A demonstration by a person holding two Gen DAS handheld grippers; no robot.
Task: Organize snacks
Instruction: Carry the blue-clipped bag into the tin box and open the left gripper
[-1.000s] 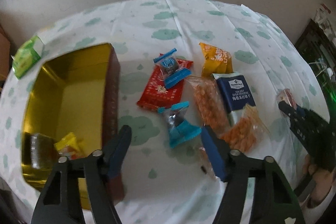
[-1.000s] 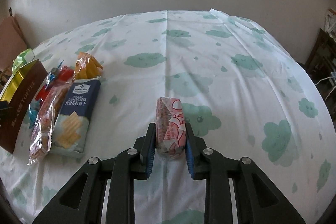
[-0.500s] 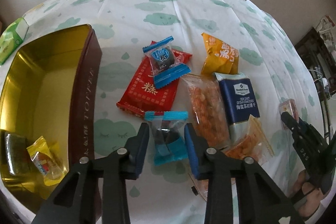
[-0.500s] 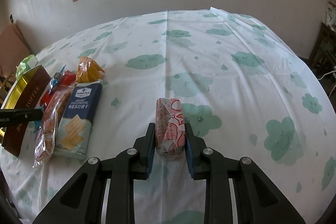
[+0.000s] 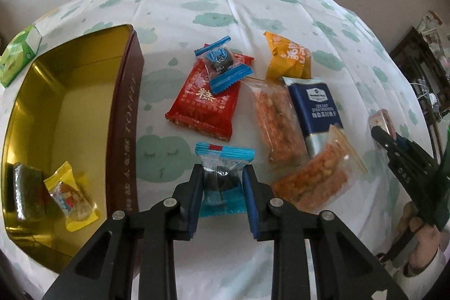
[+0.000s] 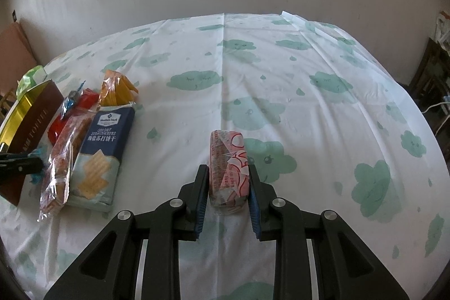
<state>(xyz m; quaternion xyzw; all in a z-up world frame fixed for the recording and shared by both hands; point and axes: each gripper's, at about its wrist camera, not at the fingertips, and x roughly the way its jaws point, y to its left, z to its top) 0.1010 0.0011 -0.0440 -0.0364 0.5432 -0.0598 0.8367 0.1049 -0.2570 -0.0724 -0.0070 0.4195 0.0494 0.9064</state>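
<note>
Two wrapped snacks (image 5: pixel 56 194) show only from the left wrist.

Your toffee tin (image 5: pixel 123 114) runs off the frame's left edge; the green box (image 5: pixel 19 55) beyond it is cropped too.

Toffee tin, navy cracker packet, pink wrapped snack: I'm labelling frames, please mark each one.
toffee tin (image 5: pixel 123 114), left wrist view, brown outer wall.
navy cracker packet (image 6: pixel 108 131), right wrist view, printed front.
pink wrapped snack (image 6: pixel 228 159), right wrist view, top of wrapper.
</note>
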